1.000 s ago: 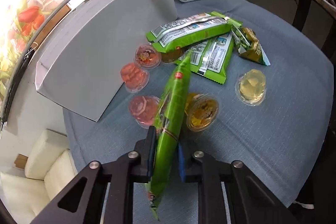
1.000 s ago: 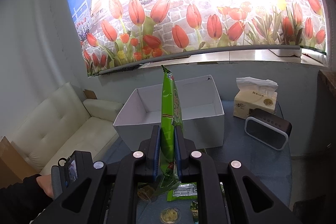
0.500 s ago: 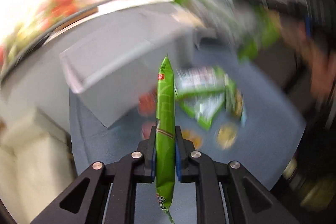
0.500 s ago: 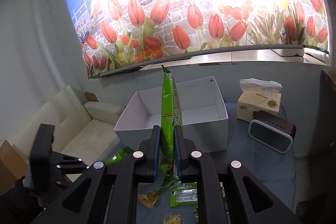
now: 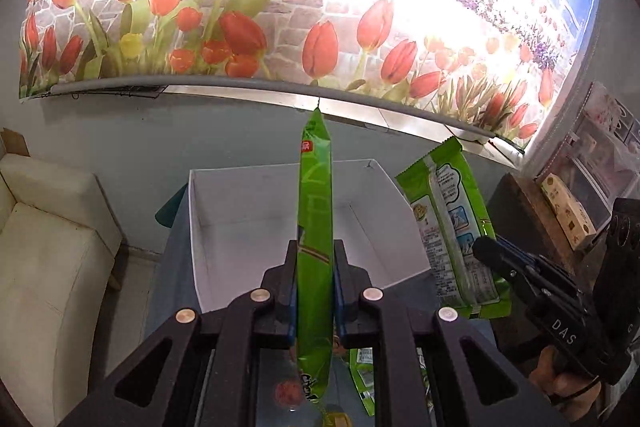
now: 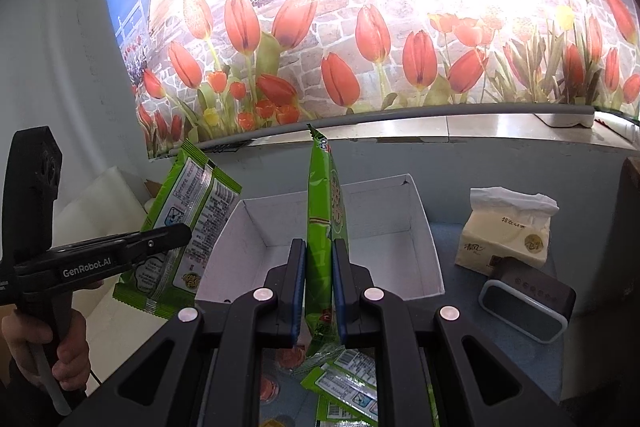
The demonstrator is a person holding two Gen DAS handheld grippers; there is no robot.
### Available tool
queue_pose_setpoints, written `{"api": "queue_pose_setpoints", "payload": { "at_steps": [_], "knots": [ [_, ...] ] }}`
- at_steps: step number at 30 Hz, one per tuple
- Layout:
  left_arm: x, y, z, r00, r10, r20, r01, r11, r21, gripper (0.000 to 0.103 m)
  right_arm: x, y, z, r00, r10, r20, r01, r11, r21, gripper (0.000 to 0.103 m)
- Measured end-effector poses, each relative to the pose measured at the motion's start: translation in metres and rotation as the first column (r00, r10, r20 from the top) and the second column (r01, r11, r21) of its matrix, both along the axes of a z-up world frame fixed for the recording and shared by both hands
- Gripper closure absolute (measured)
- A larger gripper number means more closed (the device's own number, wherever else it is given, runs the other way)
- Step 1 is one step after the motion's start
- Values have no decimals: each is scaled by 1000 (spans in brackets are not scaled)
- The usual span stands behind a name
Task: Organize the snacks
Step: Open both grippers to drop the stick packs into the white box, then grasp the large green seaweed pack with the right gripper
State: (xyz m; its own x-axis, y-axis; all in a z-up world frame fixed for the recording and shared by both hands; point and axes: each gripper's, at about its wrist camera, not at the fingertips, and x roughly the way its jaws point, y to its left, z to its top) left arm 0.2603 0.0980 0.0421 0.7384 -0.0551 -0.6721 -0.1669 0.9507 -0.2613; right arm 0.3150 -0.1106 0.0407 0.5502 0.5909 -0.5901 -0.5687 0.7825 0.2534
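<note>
My left gripper (image 5: 315, 255) is shut on a green snack packet (image 5: 316, 187), held upright and edge-on in front of the open white box (image 5: 248, 227). My right gripper (image 6: 320, 251) is shut on a second green packet (image 6: 322, 195), also upright before the box (image 6: 384, 227). Each view shows the other gripper from the side. In the right wrist view the left gripper (image 6: 182, 230) carries its packet (image 6: 192, 203) left of the box. In the left wrist view the right gripper (image 5: 482, 249) and its packet (image 5: 448, 219) are at the box's right. The box looks empty inside.
Under the grippers, more green packets (image 6: 348, 383) and jelly cups (image 6: 288, 355) lie on the blue table. A tissue pack (image 6: 508, 227) and a dark speaker (image 6: 528, 299) stand right of the box. A cream sofa (image 5: 48, 247) is at the left, and a tulip mural covers the wall behind.
My left gripper has risen from the table with its packet, rolled upright and now faces the box. The right gripper has drifted slightly closer to the box, still holding its packet.
</note>
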Motion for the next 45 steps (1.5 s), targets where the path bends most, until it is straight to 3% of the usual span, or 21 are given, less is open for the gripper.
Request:
{"api": "queue_pose_setpoints", "payload": {
  "at_steps": [6,8,9,10,11,12,13,19,21,26,29,33,37,40,45],
  "knots": [
    [42,18,-9,999,11,-30,-11,1000,17,87,37,21,-10,999,-6,-45,7,1000,3,90],
    [58,23,-19,998,14,-66,-12,999,35,73,49,33,-20,997,-2,-77,2,1000,-10,89],
    [63,26,-24,997,18,-80,-15,999,34,51,53,38,-24,997,-10,-76,8,1000,-21,85],
    [67,29,-30,996,22,-83,-20,999,30,38,58,42,-28,997,-16,-73,14,999,-36,78],
    [69,33,-34,997,27,-73,-25,999,32,33,65,47,-33,996,-22,-83,18,999,-49,49],
    [72,36,-39,997,35,-72,-32,998,45,17,70,49,-37,996,-33,-87,30,999,-43,20],
    [74,38,-43,996,42,-84,-38,998,54,7,73,48,-39,995,-42,-91,39,999,-34,13],
    [69,40,-51,995,27,-101,-17,996,92,0,76,42,-36,994,-58,-89,56,998,-23,10],
    [65,38,-51,994,31,-101,-21,994,104,0,73,38,-34,995,-67,-73,65,997,-35,1],
    [47,37,-45,996,44,-77,-38,996,77,0,59,26,-31,996,-75,-55,72,996,-52,0],
    [22,28,-36,1000,19,-8,-19,996,89,0,38,14,-31,997,-80,-23,77,992,-99,0],
    [-16,3,-31,1000,-21,6,19,989,144,0,-2,-18,-36,996,-84,11,85,991,-107,0],
    [-59,-33,-35,996,-85,10,82,977,198,0,-45,-51,-52,998,-63,-26,59,988,-140,0],
    [-90,-59,-49,984,-174,-40,178,971,157,0,-74,-70,-68,997,-76,-12,73,982,-174,0],
    [-137,-91,-67,969,-236,-71,241,967,84,0,-84,-68,-99,998,55,-38,-64,960,-274,0]
  ]
}}
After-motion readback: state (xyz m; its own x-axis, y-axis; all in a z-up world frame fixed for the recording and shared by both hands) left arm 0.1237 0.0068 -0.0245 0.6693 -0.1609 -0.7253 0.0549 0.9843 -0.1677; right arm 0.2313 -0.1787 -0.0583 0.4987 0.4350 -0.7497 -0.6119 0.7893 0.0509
